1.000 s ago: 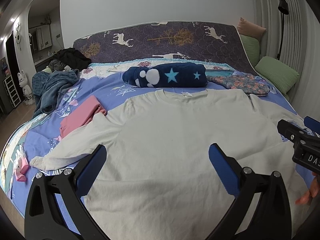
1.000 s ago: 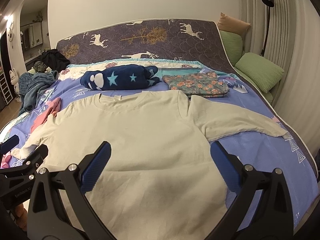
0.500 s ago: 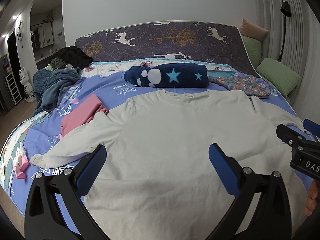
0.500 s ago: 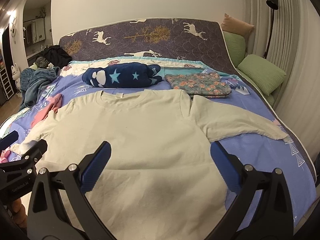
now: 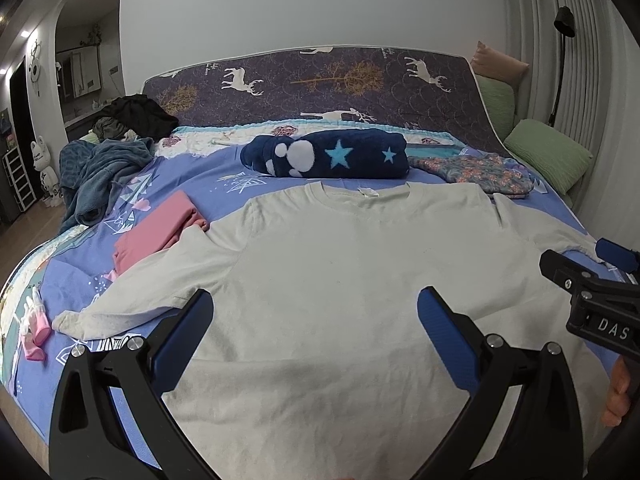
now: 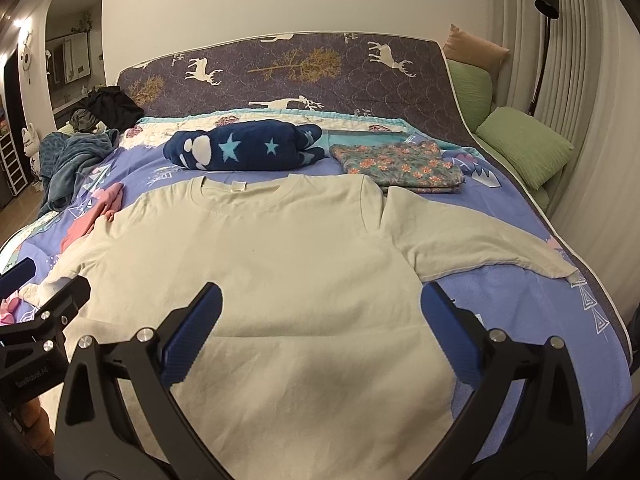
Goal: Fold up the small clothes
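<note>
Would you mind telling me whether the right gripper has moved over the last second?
Yes. In the left wrist view the right gripper has risen slightly against the cream shirt and the bed edge, though that camera itself drifted too. Its jaws are open.

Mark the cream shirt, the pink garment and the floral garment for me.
cream shirt (image 5: pixel 360 280), left wrist view, middle of chest.
pink garment (image 5: pixel 156 232), left wrist view, flat folded top.
floral garment (image 6: pixel 400 164), right wrist view, centre of top layer.

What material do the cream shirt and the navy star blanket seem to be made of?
The cream shirt looks like matte cotton knit: soft fine creases, ribbed collar, no sheen. The navy star blanket looks like plush fleece: thick, fuzzy surface, rounded folds. Both are guesses from appearance only.
</note>
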Motion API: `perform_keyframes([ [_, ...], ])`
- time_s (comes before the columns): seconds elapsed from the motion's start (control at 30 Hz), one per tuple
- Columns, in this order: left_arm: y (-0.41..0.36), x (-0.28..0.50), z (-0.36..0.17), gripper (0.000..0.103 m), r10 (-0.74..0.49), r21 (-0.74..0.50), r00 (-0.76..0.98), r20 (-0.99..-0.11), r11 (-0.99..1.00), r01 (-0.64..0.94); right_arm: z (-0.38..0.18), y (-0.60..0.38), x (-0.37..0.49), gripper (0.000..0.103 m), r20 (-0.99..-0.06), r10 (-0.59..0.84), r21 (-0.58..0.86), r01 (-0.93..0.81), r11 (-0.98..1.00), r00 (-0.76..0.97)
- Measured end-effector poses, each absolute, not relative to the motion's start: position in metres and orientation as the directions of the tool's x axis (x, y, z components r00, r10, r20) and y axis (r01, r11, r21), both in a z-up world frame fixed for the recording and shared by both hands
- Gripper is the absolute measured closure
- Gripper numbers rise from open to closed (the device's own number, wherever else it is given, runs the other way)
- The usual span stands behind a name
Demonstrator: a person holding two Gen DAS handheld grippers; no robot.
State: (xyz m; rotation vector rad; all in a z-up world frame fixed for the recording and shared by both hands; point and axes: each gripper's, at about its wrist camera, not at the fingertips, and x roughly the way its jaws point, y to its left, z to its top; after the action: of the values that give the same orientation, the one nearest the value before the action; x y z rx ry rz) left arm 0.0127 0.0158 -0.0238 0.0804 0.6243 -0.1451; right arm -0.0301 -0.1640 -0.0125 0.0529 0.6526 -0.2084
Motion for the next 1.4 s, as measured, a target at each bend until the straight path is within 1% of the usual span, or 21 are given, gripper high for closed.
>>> perform_keyframes([
  [0.13,0.022,0.016,-0.029,0.001,-0.128,-0.006,0.785,-0.607,0.988,0.156,-0.013,-0.162,-0.029,0.002,-0.610,-0.184,-0.024,0.214,0.977,0.771],
  [0.33,0.028,0.021,-0.034,0.001,-0.127,-0.025,0.776,-0.618,0.990,0.142,-0.012,-0.160,-0.030,0.002,-0.607,-0.193,-0.030,0.221,0.975,0.771],
  [0.57,0.039,0.027,-0.040,0.001,-0.110,-0.031,0.763,-0.637,0.993,0.118,-0.012,-0.159,-0.029,0.002,-0.611,-0.192,-0.034,0.218,0.975,0.768],
  [0.67,0.057,0.035,-0.046,0.001,-0.094,-0.053,0.750,-0.655,0.996,0.078,-0.012,-0.159,-0.027,0.002,-0.614,-0.193,-0.036,0.216,0.976,0.766],
  [0.73,0.079,0.043,-0.053,0.002,-0.078,-0.092,0.727,-0.682,0.996,0.021,-0.013,-0.159,-0.026,0.002,-0.617,-0.196,-0.041,0.218,0.975,0.762],
  [0.77,0.092,0.047,-0.057,0.004,-0.074,-0.118,0.715,-0.696,0.993,-0.012,-0.014,-0.159,-0.025,0.002,-0.619,-0.198,-0.042,0.220,0.975,0.760],
  [0.83,0.121,0.053,-0.066,0.014,-0.070,-0.178,0.688,-0.722,0.980,-0.087,-0.017,-0.161,-0.023,0.002,-0.625,-0.201,-0.038,0.228,0.973,0.754],
  [0.87,0.138,0.056,-0.072,0.017,-0.068,-0.210,0.673,-0.736,0.969,-0.132,-0.019,-0.162,-0.021,0.002,-0.630,-0.200,-0.034,0.231,0.972,0.750],
  [0.93,0.169,0.059,-0.084,0.026,-0.064,-0.262,0.644,-0.762,0.940,-0.217,-0.022,-0.162,-0.018,0.002,-0.637,-0.198,-0.031,0.231,0.972,0.745],
  [0.97,0.186,0.061,-0.091,0.028,-0.066,-0.291,0.629,-0.774,0.920,-0.261,-0.024,-0.162,-0.016,0.002,-0.641,-0.196,-0.031,0.230,0.973,0.742],
  [1.03,0.222,0.064,-0.104,0.035,-0.077,-0.351,0.602,-0.795,0.868,-0.352,-0.027,-0.159,-0.012,0.002,-0.649,-0.190,-0.035,0.221,0.975,0.737],
  [1.2,0.316,0.067,-0.134,0.036,-0.089,-0.466,0.569,-0.818,0.684,-0.562,-0.034,-0.153,-0.005,0.002,-0.665,-0.190,-0.056,0.206,0.977,0.723],
  [1.27,0.347,0.072,-0.143,0.036,-0.093,-0.490,0.558,-0.825,0.610,-0.622,-0.036,-0.153,-0.004,0.002,-0.670,-0.198,-0.066,0.208,0.976,0.715],
  [1.4,0.398,0.095,-0.159,0.036,-0.118,-0.514,0.534,-0.837,0.504,-0.695,-0.041,-0.157,0.000,0.002,-0.682,-0.220,-0.082,0.226,0.971,0.697],
])
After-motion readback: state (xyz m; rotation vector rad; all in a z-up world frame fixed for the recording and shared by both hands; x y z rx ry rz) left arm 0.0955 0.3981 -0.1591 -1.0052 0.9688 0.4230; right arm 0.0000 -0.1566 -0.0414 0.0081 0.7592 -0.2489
